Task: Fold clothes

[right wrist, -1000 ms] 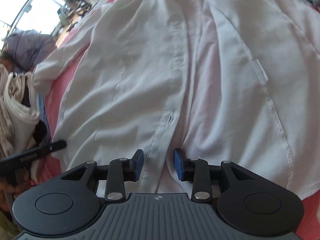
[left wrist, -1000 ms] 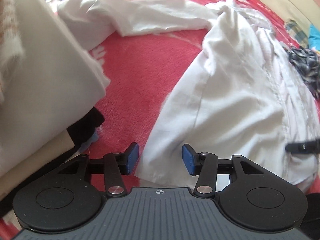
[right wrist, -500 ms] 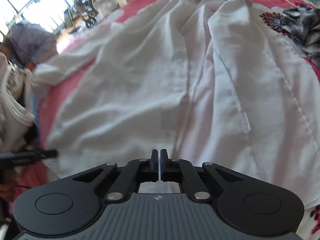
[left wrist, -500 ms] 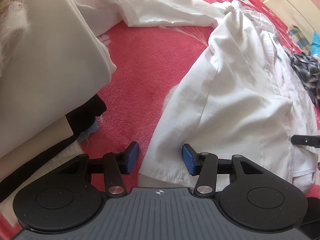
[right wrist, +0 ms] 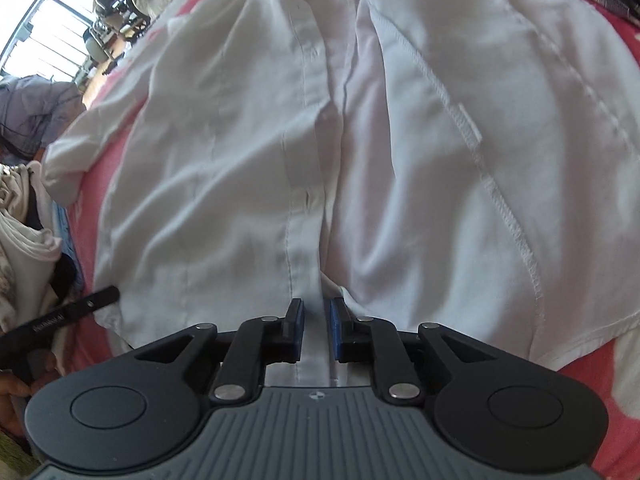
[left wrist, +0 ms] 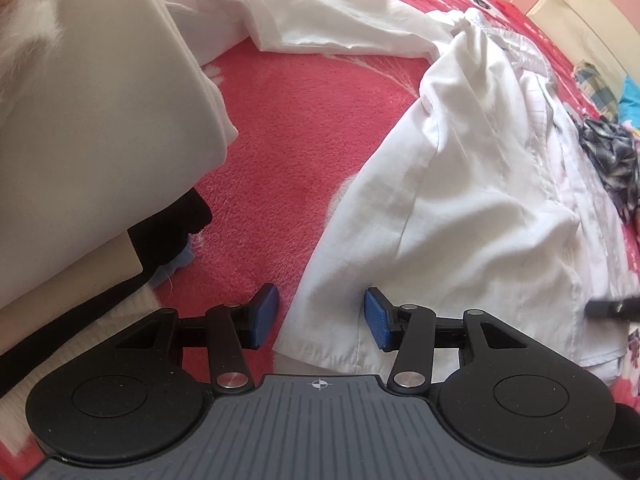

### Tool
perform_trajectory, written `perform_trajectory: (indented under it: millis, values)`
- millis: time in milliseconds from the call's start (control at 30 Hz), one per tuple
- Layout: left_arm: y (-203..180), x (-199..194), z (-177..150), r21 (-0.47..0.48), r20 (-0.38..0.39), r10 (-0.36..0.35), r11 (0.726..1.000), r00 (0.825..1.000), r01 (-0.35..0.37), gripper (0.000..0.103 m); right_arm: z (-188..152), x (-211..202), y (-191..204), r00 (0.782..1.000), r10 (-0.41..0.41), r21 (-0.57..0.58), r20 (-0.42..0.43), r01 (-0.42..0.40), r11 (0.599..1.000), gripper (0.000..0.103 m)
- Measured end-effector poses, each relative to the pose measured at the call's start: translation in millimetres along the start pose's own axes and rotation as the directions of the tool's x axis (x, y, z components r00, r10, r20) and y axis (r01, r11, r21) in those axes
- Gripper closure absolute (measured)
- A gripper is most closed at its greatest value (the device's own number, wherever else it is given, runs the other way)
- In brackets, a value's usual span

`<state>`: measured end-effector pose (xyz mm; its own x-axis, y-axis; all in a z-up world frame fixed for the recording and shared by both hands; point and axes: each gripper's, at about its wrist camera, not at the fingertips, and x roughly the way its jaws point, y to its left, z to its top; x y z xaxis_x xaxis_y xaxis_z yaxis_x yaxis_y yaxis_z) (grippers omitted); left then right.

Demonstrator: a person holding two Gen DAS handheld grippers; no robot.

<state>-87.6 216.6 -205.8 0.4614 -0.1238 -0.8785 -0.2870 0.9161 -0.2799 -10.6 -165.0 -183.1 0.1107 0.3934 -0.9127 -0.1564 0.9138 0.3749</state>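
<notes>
- We see a white shirt (left wrist: 460,216) spread on a bed covered by a red blanket (left wrist: 304,152); its hem lies nearest us and its long sleeve reaches away across the blanket.
- Our left tongs (left wrist: 320,316) stand open over the shirt's lower left corner. The blue left pad (left wrist: 262,316) is above bare blanket, the right one above cloth, and neither presses on the fabric.
- Our right tongs (right wrist: 316,328) sit at the hem where the button strip (right wrist: 304,216) comes down. Their jaws have just been opening and now stand a little apart, with the strip's edge between them.
- From this angle the pads seem not to pinch the cloth, though the view there is slightly blurred.
- In the right wrist view the tip of the left tongs shows as a dark bar at the shirt's left edge, with a bit of a hand (right wrist: 16,384) behind it.
- A pile of pale folded clothes (left wrist: 92,128) rises at the left of the blanket, well apart from the shirt's body.
- A dark checked garment (left wrist: 612,160) lies just beyond the shirt's far right side.
</notes>
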Motion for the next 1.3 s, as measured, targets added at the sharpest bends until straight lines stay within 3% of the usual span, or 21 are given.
perform_trajectory:
  millis: [133, 300, 567, 800, 933, 1233, 1300]
  values:
    - [-1, -4, -4, 0.01, 0.002, 0.009, 1.0, 1.0, -0.009, 0.055, -1, -1, 5, 1.0, 0.013, -0.023, 0.016, -0.013, 1.0, 0.079]
    - [0, -3, -3, 0.0, 0.004, 0.005, 1.0, 1.0, -0.005, 0.055, -3, -18, 13, 0.997, 0.064, -0.049, 0.043, -0.062, 0.997, 0.099]
    - [-4, 1, 0, 0.017, -0.004, 0.006, 1.0, 1.0, -0.006, 0.051, 16, -45, 11, 0.978, 0.148, 0.012, 0.145, -0.151, 0.988, 0.101]
    - [-10, 4, 1, 0.049, -0.014, 0.017, 0.999, 1.0, -0.016, 0.045, 36, -23, 5, 0.989, 0.051, -0.021, 0.136, -0.049, 0.999, 0.101]
    - [-13, 6, 3, 0.063, -0.016, 0.029, 0.998, 0.999, -0.028, 0.045, 30, -11, -3, 0.995, 0.051, 0.005, 0.084, -0.052, 0.999, 0.1]
    - [-17, 4, 2, 0.065, -0.018, 0.051, 0.997, 0.999, -0.05, 0.047, 9, -5, -1, 0.995, -0.029, -0.068, 0.093, 0.035, 0.997, 0.099]
    - [-17, 4, 3, 0.069, -0.021, 0.058, 0.996, 0.998, -0.056, 0.047, 6, -13, 3, 0.992, -0.047, -0.09, 0.118, 0.058, 0.994, 0.091]
